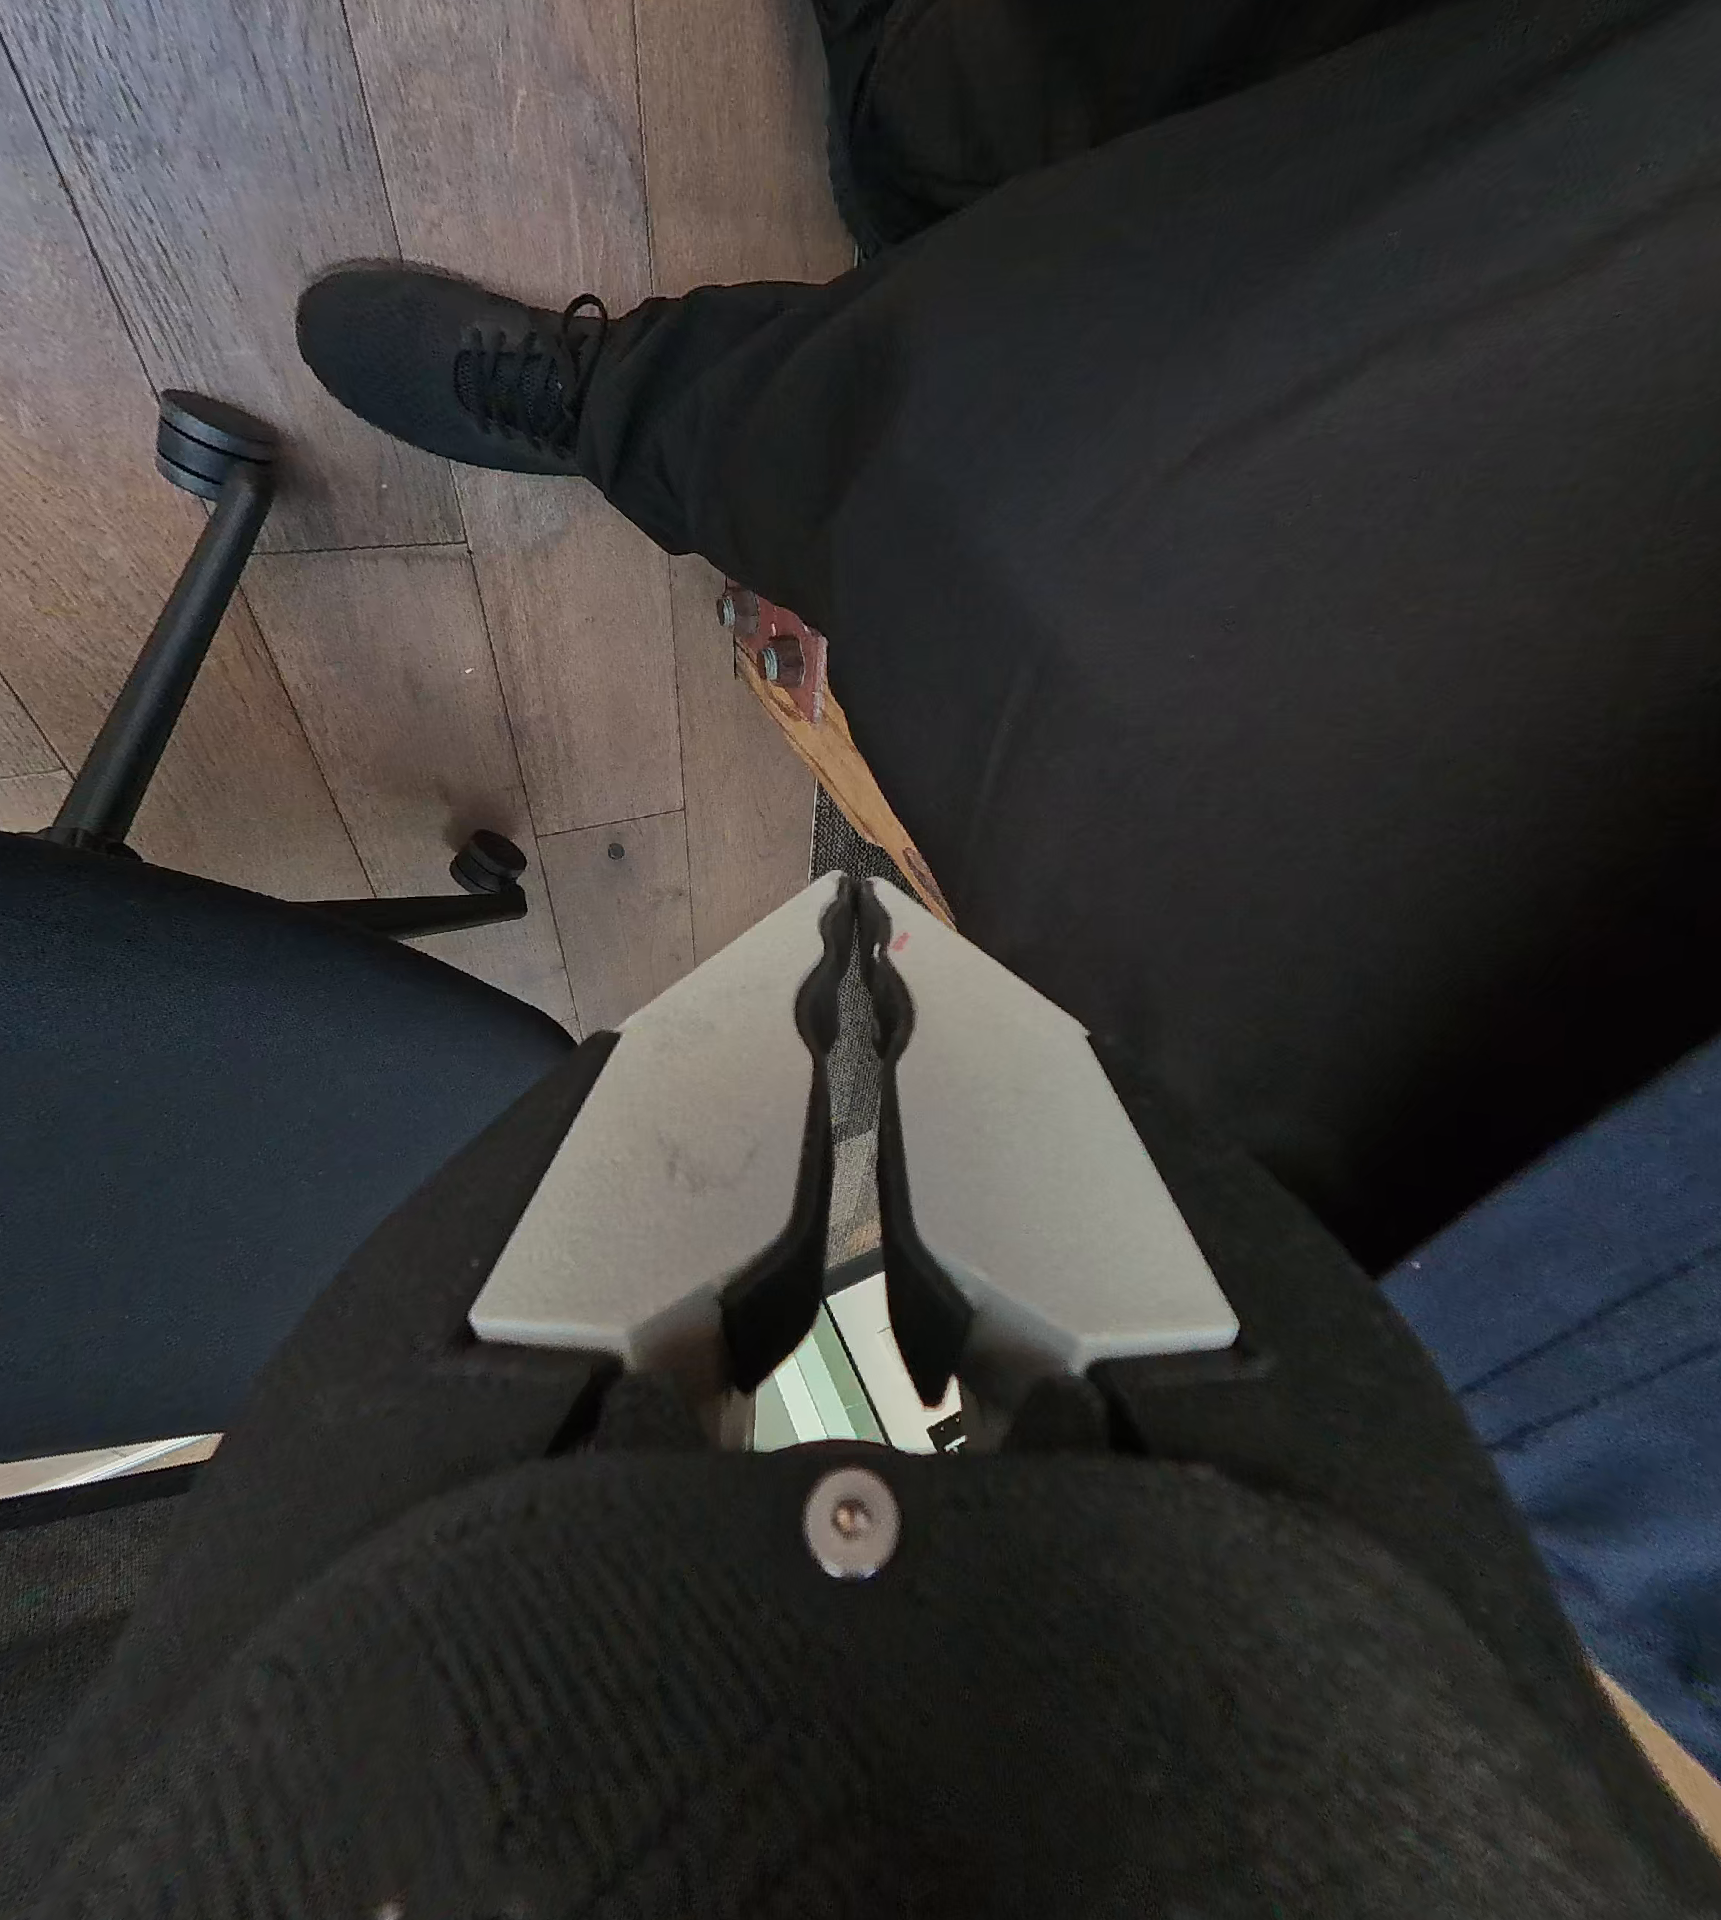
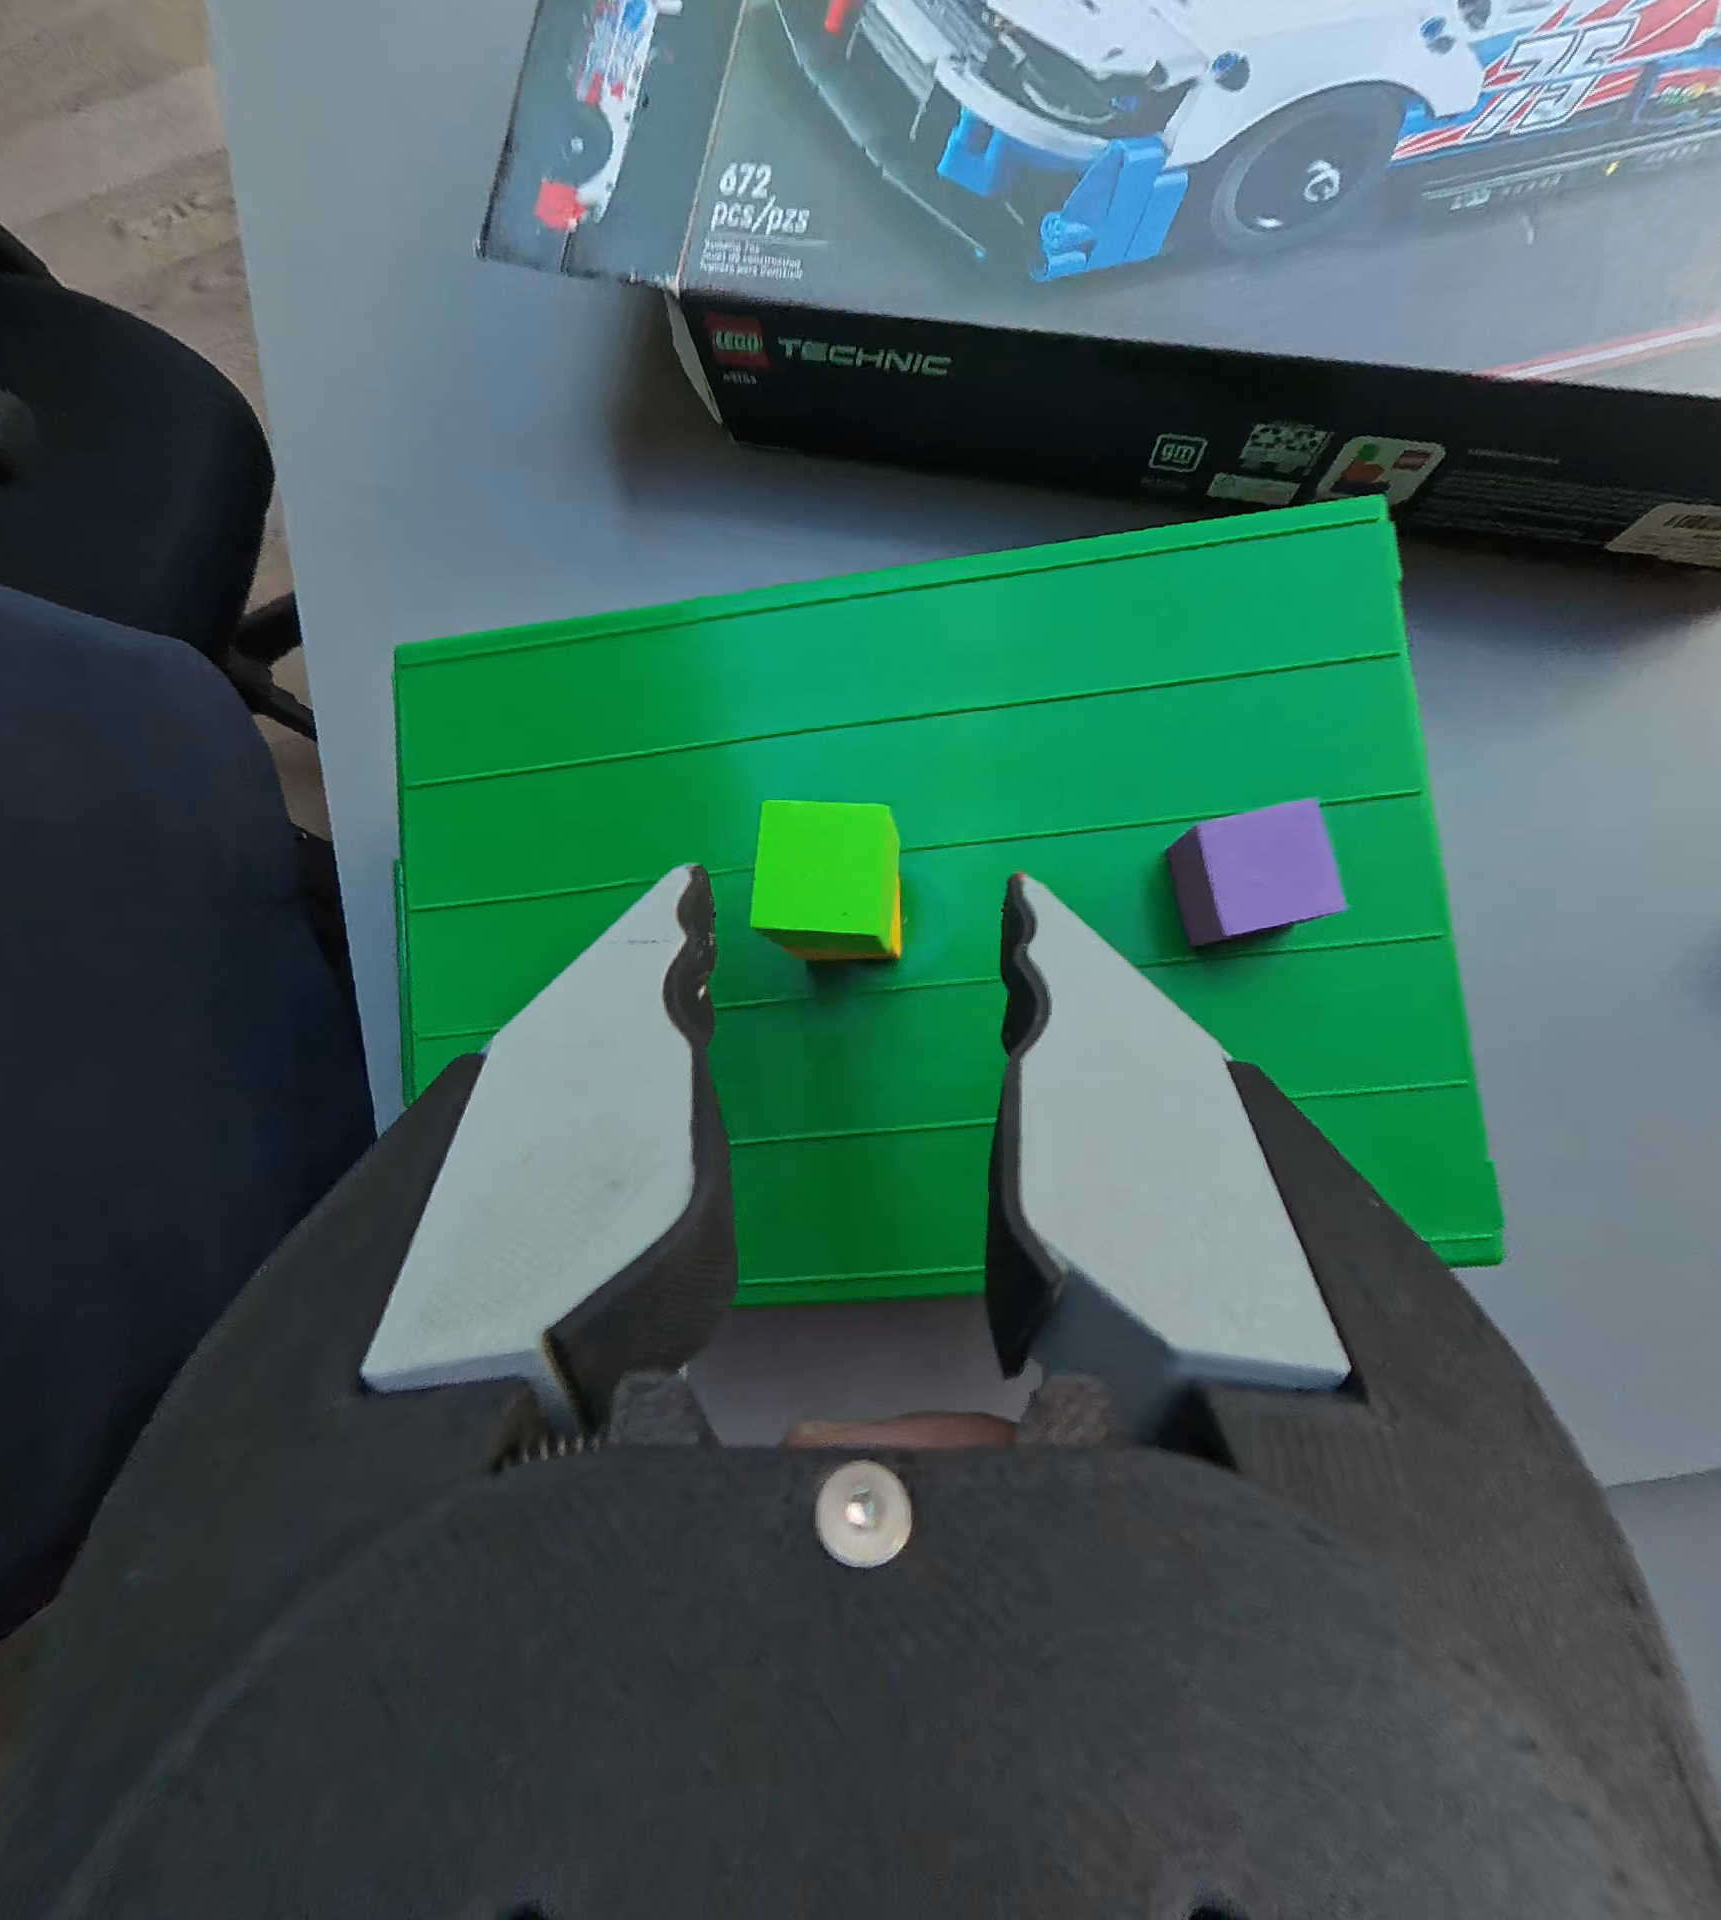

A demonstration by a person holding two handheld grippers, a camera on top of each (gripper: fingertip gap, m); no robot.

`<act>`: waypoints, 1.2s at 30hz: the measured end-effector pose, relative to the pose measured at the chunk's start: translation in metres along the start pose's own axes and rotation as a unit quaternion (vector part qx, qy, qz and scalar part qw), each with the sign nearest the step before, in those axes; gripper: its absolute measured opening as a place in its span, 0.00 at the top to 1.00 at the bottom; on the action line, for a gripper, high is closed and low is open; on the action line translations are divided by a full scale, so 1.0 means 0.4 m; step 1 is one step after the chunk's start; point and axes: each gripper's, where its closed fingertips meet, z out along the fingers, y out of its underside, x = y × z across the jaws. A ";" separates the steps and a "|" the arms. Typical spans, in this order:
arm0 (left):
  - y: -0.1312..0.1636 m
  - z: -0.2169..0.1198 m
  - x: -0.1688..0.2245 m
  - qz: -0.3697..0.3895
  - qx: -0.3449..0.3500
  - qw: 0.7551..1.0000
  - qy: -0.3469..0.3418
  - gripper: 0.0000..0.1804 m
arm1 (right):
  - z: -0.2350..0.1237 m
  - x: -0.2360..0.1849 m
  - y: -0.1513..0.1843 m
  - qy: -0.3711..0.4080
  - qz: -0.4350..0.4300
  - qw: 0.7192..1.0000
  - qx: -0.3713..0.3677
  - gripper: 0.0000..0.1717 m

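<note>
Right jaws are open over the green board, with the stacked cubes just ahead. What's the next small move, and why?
Probably lift the right gripper straight up and back a little. Its jaws stand wide apart and hold nothing, while the lime cube sits on the orange cube, slightly offset and nearer the left fingertip. A sideways drift could knock the stack on the green board.

Board (image 2: 939, 727) lies on worktop (image 2: 440, 436); stacked cubes (image 2: 825, 883) left, single cube (image 2: 1256, 873) right, carton (image 2: 1147, 260) at far side.
</note>
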 end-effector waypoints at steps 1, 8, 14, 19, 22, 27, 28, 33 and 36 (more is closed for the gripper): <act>0.000 -0.001 0.000 -0.001 0.001 1.000 0.000 1.00 | -0.009 0.013 -0.011 0.001 0.006 1.000 0.012 0.69; 0.009 -0.003 -0.001 -0.007 0.001 1.000 -0.002 1.00 | 0.004 0.168 -0.002 0.063 0.060 0.996 0.018 0.72; 0.017 -0.007 -0.002 -0.006 -0.002 1.000 -0.004 1.00 | 0.076 0.205 0.030 0.073 0.019 0.996 -0.046 0.76; 0.012 -0.014 -0.005 -0.008 0.004 1.000 -0.005 1.00 | 0.076 0.197 0.030 0.069 0.012 0.996 -0.058 0.84; 0.015 -0.014 -0.007 -0.009 0.004 1.000 -0.005 1.00 | 0.037 0.174 0.001 0.066 0.014 0.997 -0.040 0.84; 0.023 -0.006 -0.010 -0.009 -0.002 1.000 -0.002 1.00 | -0.044 0.107 -0.047 0.063 0.014 0.998 -0.016 0.85; 0.022 -0.005 -0.010 -0.008 -0.003 1.000 0.000 1.00 | -0.054 0.088 -0.053 0.061 0.010 0.998 -0.013 0.85; 0.010 -0.007 -0.014 0.006 -0.006 1.000 0.000 1.00 | -0.052 0.010 -0.057 0.045 -0.006 0.999 -0.021 0.85; -0.004 -0.014 -0.023 0.010 -0.005 1.000 -0.001 1.00 | -0.026 -0.014 -0.036 0.040 -0.015 0.998 -0.044 0.84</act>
